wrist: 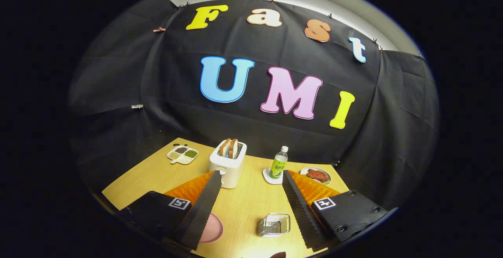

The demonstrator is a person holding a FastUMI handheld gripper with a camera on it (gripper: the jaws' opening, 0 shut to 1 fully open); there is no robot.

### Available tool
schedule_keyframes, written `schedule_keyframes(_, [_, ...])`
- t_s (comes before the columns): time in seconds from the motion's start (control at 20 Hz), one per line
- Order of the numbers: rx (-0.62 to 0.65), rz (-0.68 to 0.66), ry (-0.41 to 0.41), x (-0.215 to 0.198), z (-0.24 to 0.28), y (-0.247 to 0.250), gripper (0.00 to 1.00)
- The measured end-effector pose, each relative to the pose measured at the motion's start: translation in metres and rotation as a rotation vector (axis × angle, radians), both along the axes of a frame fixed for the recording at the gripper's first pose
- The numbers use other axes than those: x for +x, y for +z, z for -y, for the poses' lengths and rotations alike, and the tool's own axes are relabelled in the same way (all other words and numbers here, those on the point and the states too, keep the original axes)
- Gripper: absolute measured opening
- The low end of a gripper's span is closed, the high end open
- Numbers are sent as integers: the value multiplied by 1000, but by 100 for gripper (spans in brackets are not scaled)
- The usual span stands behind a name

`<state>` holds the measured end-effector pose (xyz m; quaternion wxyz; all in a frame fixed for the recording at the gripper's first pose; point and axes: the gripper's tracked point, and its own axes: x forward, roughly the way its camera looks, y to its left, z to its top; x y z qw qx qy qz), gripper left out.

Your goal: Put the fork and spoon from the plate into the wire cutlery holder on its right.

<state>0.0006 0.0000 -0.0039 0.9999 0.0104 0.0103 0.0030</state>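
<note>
Hovering wide apart, the claw [251, 207] frames the upright wire cutlery holder [274, 225].

Gripper [251, 207] open above the table [243, 207].
Wire holder [274, 225] between its fingers, pink plate [212, 228] by the left finger; toaster [228, 163] beyond.

My gripper [251, 174] carries the only clear signs: a square black-and-white coded marker [179, 203] sits on top of the body behind my left finger and a second marker [324, 203] of the same kind sits behind my right finger, while the fingers stand spread wide with nothing pressed between them. Just beyond my right fingertip, the bottle [279, 163] wears a green label [278, 168] whose print is too small to make out. The toaster [228, 163] just ahead of my left fingertip has a faint mark on its front that I cannot read either.
</note>
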Motion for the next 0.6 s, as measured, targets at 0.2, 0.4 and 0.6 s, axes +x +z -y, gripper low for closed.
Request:
schedule_keyframes(0.2, [2, -5, 5, 0, -1, -1, 97])
schedule_keyframes(0.4, [12, -95, 98, 0, -24, -24, 97])
schedule_keyframes(0.6, [-11, -295, 265, -9, -66, -72, 98])
